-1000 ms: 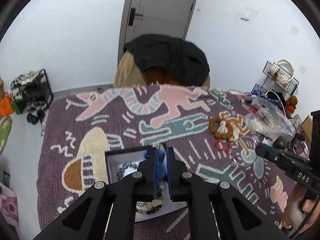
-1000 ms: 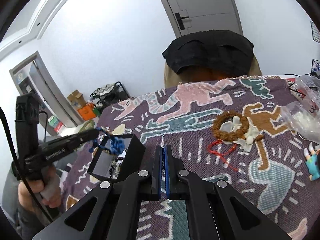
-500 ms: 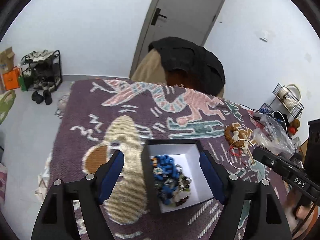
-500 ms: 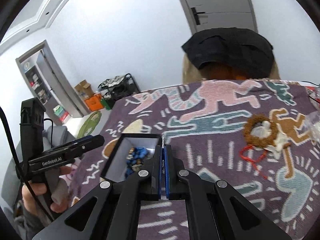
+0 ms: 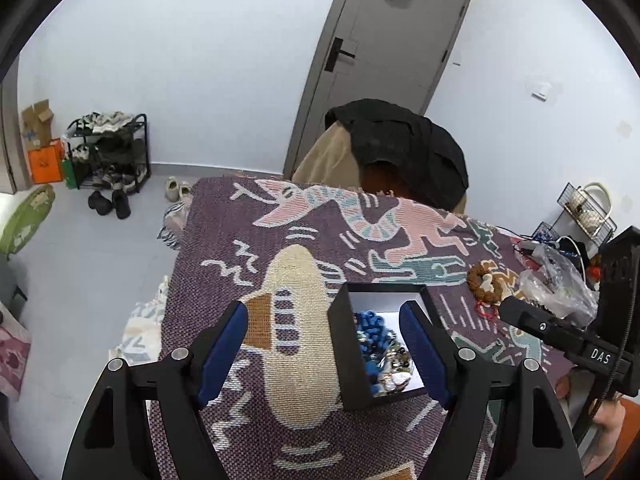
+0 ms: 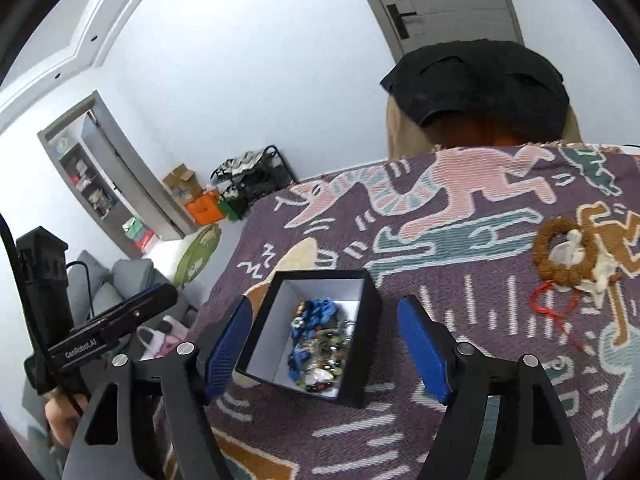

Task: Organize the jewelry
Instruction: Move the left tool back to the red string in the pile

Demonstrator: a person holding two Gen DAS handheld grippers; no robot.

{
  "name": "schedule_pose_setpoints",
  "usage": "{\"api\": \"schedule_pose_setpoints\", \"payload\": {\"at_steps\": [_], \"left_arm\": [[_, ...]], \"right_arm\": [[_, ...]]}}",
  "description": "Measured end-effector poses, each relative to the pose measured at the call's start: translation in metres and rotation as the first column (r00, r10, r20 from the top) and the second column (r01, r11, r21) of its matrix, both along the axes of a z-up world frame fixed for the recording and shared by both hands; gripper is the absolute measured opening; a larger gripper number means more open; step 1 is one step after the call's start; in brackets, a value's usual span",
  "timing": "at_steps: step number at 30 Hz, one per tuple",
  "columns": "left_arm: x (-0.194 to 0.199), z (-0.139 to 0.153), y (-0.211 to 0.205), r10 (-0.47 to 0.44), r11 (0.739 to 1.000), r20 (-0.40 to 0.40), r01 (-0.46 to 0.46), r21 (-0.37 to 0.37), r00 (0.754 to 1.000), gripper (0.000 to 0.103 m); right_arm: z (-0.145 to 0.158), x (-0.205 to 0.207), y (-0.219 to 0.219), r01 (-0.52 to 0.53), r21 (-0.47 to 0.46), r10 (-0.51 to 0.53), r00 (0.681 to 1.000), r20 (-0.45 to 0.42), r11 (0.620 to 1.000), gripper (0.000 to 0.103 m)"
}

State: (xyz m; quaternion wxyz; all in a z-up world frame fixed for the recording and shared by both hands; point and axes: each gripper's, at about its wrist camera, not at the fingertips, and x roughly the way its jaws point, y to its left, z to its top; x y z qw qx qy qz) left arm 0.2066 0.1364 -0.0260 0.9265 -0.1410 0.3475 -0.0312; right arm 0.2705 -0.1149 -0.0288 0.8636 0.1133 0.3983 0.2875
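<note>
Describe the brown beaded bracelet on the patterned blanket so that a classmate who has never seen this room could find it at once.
Start at the purple woven blanket with animal figures that covers the table. From the square black box with a white lining holding mixed jewellery, look to the right, where the brown beaded bracelet lies on an orange figure. It is a ring of knobbly brown beads around a white piece, with a thin red cord loop just below it.

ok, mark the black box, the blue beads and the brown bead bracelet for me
black box (image 6: 362,362), right wrist view, on its right outer wall
blue beads (image 6: 320,307), right wrist view, on the strand at the far end of the pile
brown bead bracelet (image 6: 554,230), right wrist view, on the top of the ring
</note>
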Motion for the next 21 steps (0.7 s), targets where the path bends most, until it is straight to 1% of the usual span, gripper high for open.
{"api": "schedule_pose_setpoints", "payload": {"at_steps": [4,9,12,14,19,21], "left_arm": [[0.003,0.004,-0.012,-0.014,1.000,0.004,0.014,-0.003,1.000,0.079],[0.008,0.010,-0.041,-0.073,0.997,0.022,0.072,0.041,0.997,0.079],[0.011,0.012,-0.059,-0.104,0.993,0.023,0.103,0.051,0.994,0.080],[0.014,0.013,-0.072,-0.125,0.990,0.021,0.124,0.061,0.992,0.080],[0.023,0.015,-0.108,-0.174,0.982,0.018,0.172,0.080,0.985,0.080],[0.027,0.016,-0.119,-0.190,0.978,0.014,0.188,0.087,0.982,0.080]], "right_arm": [[-0.001,-0.001,-0.016,0.027,-0.014,-0.027,1.000,-0.005,1.000,0.076],[0.000,-0.004,-0.046,0.062,-0.018,-0.062,0.998,-0.008,0.998,0.076],[-0.002,-0.003,-0.068,0.096,-0.021,-0.096,0.995,-0.019,0.995,0.076],[-0.005,-0.002,-0.086,0.119,-0.013,-0.119,0.992,-0.033,0.993,0.077],[-0.013,-0.002,-0.131,0.189,0.025,-0.188,0.980,-0.058,0.982,0.085],[-0.016,-0.002,-0.148,0.217,0.030,-0.215,0.974,-0.073,0.976,0.085]]}}
